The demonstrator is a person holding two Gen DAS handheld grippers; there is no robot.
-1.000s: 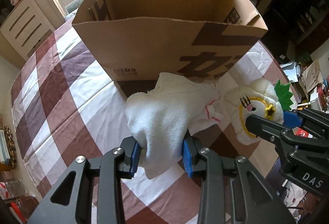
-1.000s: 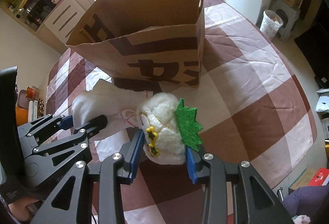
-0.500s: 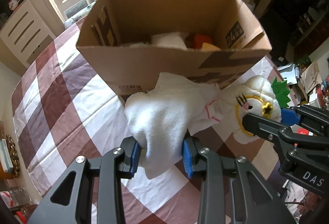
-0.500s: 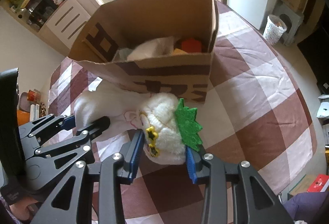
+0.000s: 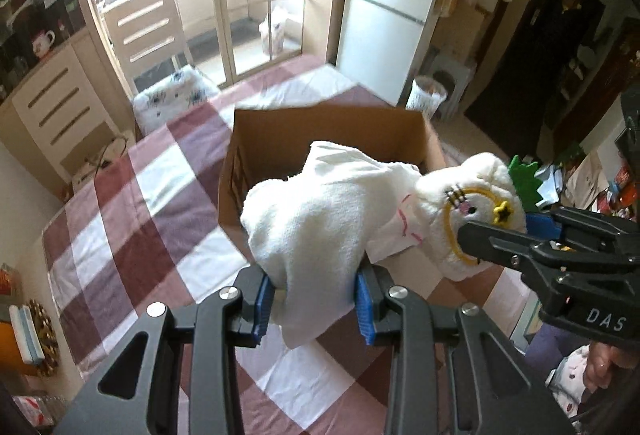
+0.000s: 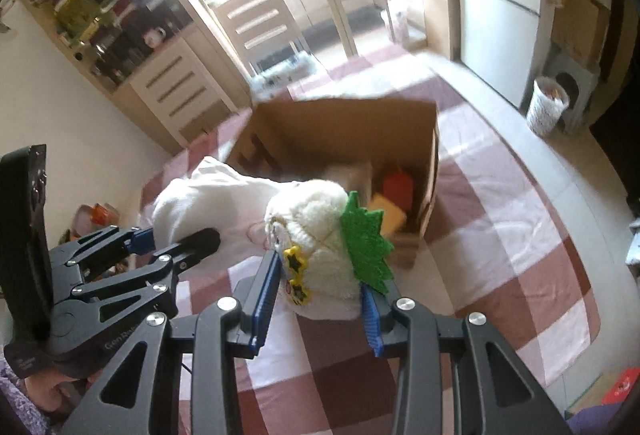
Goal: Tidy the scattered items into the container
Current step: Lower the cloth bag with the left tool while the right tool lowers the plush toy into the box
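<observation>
Plush toy (image 6: 320, 235), just one, stretched sideways between both grippers above the box (image 6: 430, 155): right gripper (image 6: 316, 301) clamps its head, left gripper (image 5: 314, 305) clamps its white cloth end.

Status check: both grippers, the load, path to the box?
Left gripper shut on white towel. Right gripper shut on plush toy. Both above cardboard box. Nothing in the way.
</observation>
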